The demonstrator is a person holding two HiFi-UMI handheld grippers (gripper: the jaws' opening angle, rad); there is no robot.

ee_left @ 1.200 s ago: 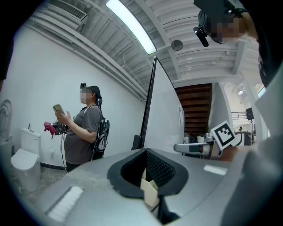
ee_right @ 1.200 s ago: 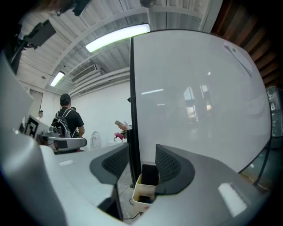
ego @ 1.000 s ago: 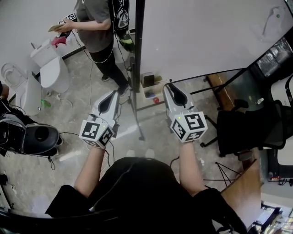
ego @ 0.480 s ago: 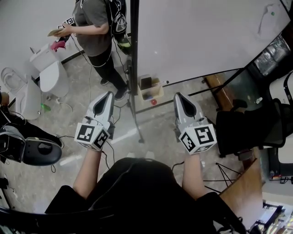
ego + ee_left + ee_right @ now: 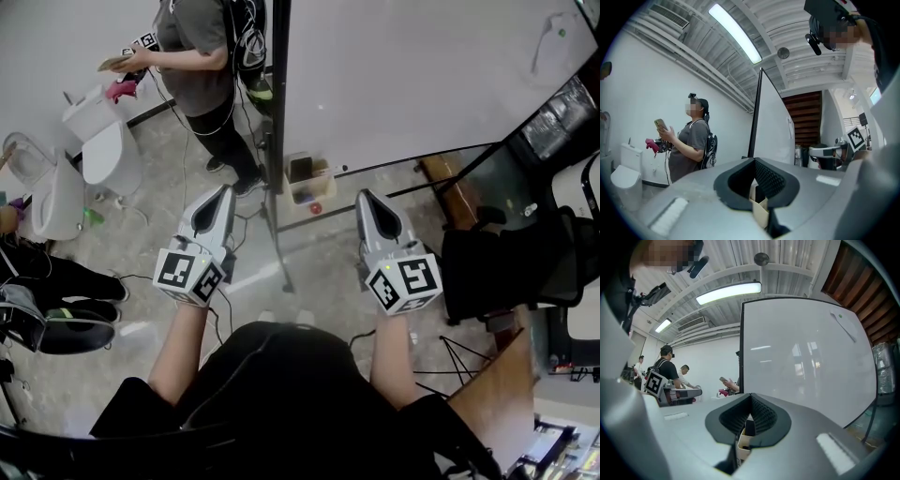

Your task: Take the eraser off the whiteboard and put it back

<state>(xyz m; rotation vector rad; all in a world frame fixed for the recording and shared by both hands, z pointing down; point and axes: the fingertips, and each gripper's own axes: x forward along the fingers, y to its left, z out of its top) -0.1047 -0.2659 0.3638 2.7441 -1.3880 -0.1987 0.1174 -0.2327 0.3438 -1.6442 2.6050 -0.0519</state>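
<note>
The whiteboard (image 5: 422, 75) stands ahead on a black frame, and it fills the right gripper view (image 5: 806, 362). At its lower left corner a small open box (image 5: 312, 192) holds a dark block, the eraser (image 5: 301, 169). Both grippers are level and point at the board from short of it. My left gripper (image 5: 222, 192) is left of the box, shut and empty; its tips meet in its own view (image 5: 754, 160). My right gripper (image 5: 366, 197) is right of the box, also shut with nothing held (image 5: 751, 395). A thin marker-like item (image 5: 548, 42) sticks high on the board.
A person with a phone (image 5: 197, 56) stands at the board's left edge beside a white toilet-shaped fixture (image 5: 103, 141). The black frame post (image 5: 278, 94) and its floor leg run between my grippers. A black office chair (image 5: 506, 262) and a wooden desk (image 5: 497, 394) stand at the right.
My right gripper has drawn back and to the right, away from the box at the board's corner. The left gripper has barely shifted. The eraser stays in the box.
</note>
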